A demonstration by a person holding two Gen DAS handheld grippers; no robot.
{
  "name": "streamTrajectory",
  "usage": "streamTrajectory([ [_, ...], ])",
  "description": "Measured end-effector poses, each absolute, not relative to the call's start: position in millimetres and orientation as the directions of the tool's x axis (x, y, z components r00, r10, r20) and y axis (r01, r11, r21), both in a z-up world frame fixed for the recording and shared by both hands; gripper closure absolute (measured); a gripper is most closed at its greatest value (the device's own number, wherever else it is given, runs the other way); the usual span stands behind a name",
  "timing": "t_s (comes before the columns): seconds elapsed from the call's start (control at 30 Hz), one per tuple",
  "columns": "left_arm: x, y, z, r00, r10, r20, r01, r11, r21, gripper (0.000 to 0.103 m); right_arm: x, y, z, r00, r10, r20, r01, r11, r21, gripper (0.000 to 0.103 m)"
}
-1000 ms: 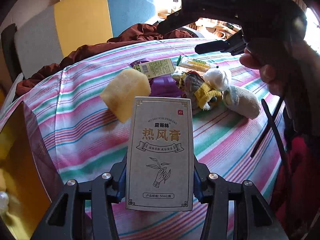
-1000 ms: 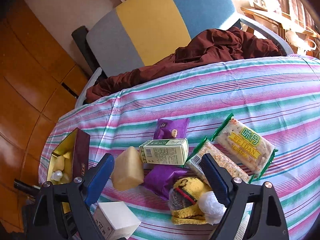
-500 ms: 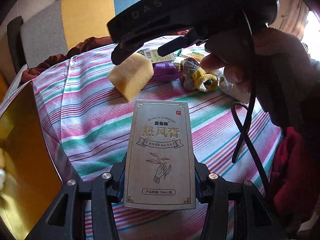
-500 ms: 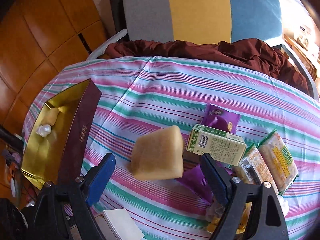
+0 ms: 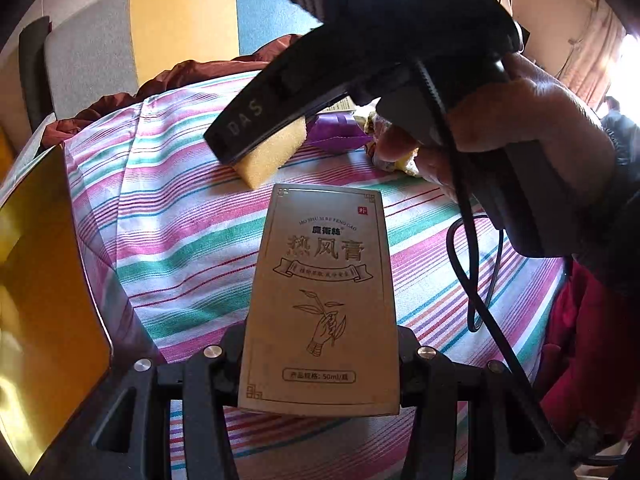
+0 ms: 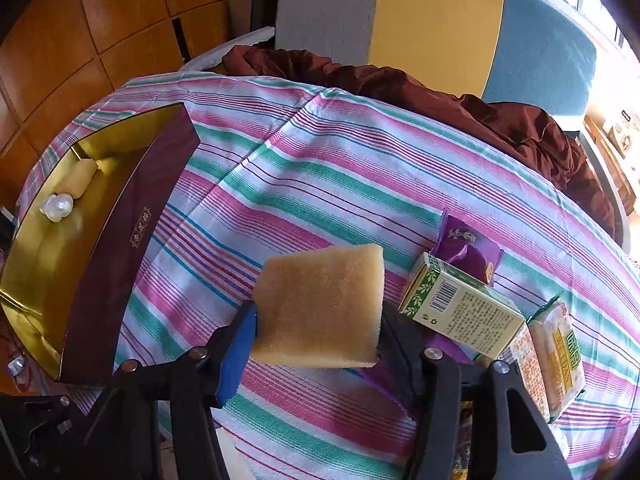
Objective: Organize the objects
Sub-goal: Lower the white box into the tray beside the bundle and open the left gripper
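Since a second ago the right gripper [image 6: 316, 330] has swung over to the sponge [image 6: 320, 306], and its jaws are closing with the sponge between them, both pads now touching its sides. Earlier the sponge lay on the cloth just ahead of the open jaws, beside the green box.

From the right wrist view, the yellow sponge sits between the blue-padded left finger and the black right finger. Just right of the gripper lies a green box [image 6: 460, 314] with a barcode, and a purple packet [image 6: 468, 248] just behind it. Right again are two cracker packs [image 6: 558, 360]. Well to the left of the gripper stands an open maroon box [image 6: 132, 248] with a gold lining, holding a pale roll and a small white lump. All of it rests on a striped cloth [image 6: 320, 168]. Beyond the cloth is a brown garment [image 6: 440, 96] and a grey, yellow and blue chair back [image 6: 432, 12].

From the left wrist view, the left gripper [image 5: 320, 360] is clamped on a tan carton [image 5: 320, 300], which stands upright between its fingers. Ahead, a hand [image 5: 500, 128] holds the right gripper's black body over the sponge. The gold box lining shows at far left.
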State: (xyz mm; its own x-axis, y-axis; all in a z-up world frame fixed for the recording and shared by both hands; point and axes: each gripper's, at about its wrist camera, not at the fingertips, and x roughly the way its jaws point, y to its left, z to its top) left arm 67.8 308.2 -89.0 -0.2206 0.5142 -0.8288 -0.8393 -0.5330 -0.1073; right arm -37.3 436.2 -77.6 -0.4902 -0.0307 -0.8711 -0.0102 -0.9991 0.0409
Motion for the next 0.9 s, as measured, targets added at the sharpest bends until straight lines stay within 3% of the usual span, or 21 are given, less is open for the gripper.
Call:
streamTrajectory([
  [0.17, 72, 306, -82, -0.225, 0.518, -0.825, -0.839, -0.534, -0.107, 0.052, -34, 446, -80, -0.485, -0.067, -0.872, -0.035, -0.995, 0.096, 0.044],
  [0.6, 59, 258, -28, -0.332, 0.558, -0.761, -0.768, -0.628, -0.125, 0.051, -30, 444, -82, -0.490, -0.050, -0.870, -0.047, -0.995, 0.083, 0.044],
  [0.9, -6, 173, -21, -0.501, 0.405, -0.765, -0.542, -0.836, -0.087, 0.051, -29, 446, -85, -0.486, -0.040, -0.873, -0.066, -0.994, 0.082, 0.044],
])
